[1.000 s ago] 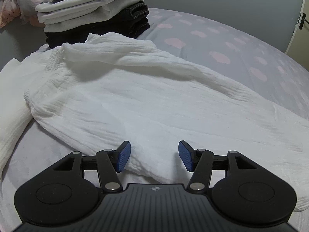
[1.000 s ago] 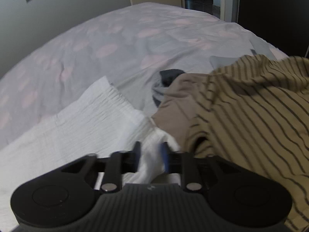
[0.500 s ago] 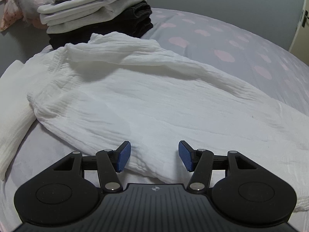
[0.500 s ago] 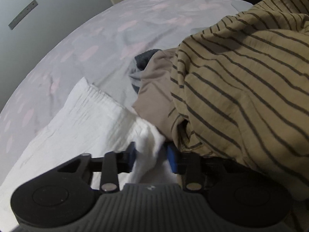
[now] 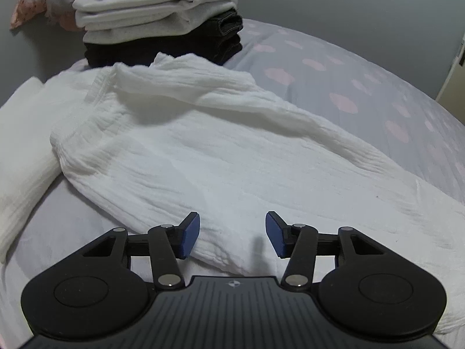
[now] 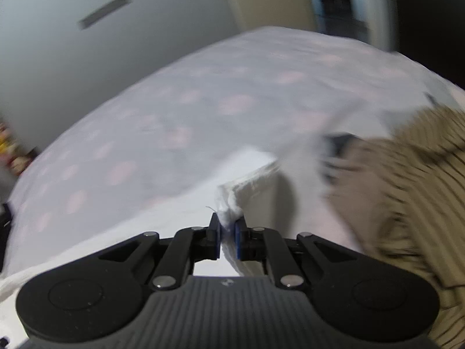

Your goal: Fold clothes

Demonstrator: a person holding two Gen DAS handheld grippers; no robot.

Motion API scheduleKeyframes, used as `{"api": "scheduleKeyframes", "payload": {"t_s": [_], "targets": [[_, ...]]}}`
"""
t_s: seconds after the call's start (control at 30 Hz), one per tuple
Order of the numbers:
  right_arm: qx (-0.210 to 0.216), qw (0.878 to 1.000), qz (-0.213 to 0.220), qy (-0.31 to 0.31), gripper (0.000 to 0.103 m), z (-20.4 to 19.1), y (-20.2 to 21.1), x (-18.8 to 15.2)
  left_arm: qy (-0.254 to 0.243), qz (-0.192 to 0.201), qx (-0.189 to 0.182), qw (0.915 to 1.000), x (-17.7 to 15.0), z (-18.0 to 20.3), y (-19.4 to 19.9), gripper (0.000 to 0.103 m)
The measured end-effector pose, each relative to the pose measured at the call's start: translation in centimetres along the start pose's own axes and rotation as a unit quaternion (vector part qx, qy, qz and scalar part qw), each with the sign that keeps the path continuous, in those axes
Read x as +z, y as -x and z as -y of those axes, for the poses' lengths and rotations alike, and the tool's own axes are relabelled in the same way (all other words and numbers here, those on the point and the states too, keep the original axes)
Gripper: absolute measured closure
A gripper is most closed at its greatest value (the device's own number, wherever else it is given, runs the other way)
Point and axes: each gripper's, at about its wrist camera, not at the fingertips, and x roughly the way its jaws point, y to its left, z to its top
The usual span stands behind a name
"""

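1. My left gripper [image 5: 232, 234] hangs released just above the near edge of the white garment [image 5: 221, 157], touching nothing.
2. My right gripper [image 6: 226, 237] is clenched on a bunched corner of that garment [image 6: 247, 180], lifted off the bed [image 6: 174, 110]; this view is blurred.
3. The garment lies spread and rumpled across the bed [image 5: 363, 87], one fold slumped over its far side.
4. Done so far, I judge: a folded stack [image 5: 157, 23] sits at the far left.
5. Left to do: this garment is barely begun, and a striped top [image 6: 418, 180] lies heaped at the right, unfolded.
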Motion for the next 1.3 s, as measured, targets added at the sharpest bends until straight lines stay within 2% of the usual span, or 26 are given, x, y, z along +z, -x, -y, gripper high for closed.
{"api": "scheduleKeyframes", "payload": {"t_s": [0.13,0.33,0.43,0.6,0.67,0.77,0.9,1.03,1.2,1.23,1.3], "targets": [[0.047,0.997,-0.005,0.057,0.092,-8.0,0.1,-0.6,-0.001,-0.004,-0.018,0.9998,0.0,-0.3,0.4,0.047],[0.119,0.984,-0.038,0.129,0.092,-19.1,-0.3,-4.8,0.024,-0.021,-0.070,0.9971,0.3,-1.7,0.5,0.047],[0.147,0.971,-0.069,0.177,0.092,-23.2,-0.8,-8.7,0.039,-0.036,-0.092,0.9944,0.4,-2.4,0.3,0.043],[0.136,0.945,-0.142,0.262,0.092,-27.4,-2.8,-16.4,0.054,-0.052,-0.111,0.9910,0.4,-2.7,-0.1,0.043],[0.120,0.935,-0.160,0.292,0.092,-27.6,-3.6,-18.9,0.050,-0.054,-0.118,0.9903,0.4,-2.3,-0.1,0.043],[0.115,0.933,-0.149,0.306,0.088,-27.5,-4.1,-20.5,0.043,-0.057,-0.127,0.9893,0.2,-1.7,-0.2,0.043],[0.133,0.938,-0.140,0.289,0.078,-26.2,-3.7,-20.3,0.037,-0.058,-0.133,0.9887,0.1,-0.5,-0.2,0.043],[0.141,0.940,-0.113,0.289,0.060,-25.4,-1.6,-20.1,0.017,-0.044,-0.140,0.9891,0.1,1.2,0.5,0.043],[0.087,0.948,-0.060,0.301,0.047,-24.0,0.9,-19.0,-0.002,-0.027,-0.160,0.9867,-0.3,2.5,1.4,0.040],[0.081,0.950,-0.053,0.297,0.041,-23.5,1.2,-18.8,-0.003,-0.026,-0.168,0.9854,-0.4,2.6,1.5,0.040],[0.069,0.957,-0.057,0.275,0.040,-22.4,1.0,-18.0,-0.004,-0.026,-0.188,0.9818,-0.7,2.7,1.7,0.039]]}}
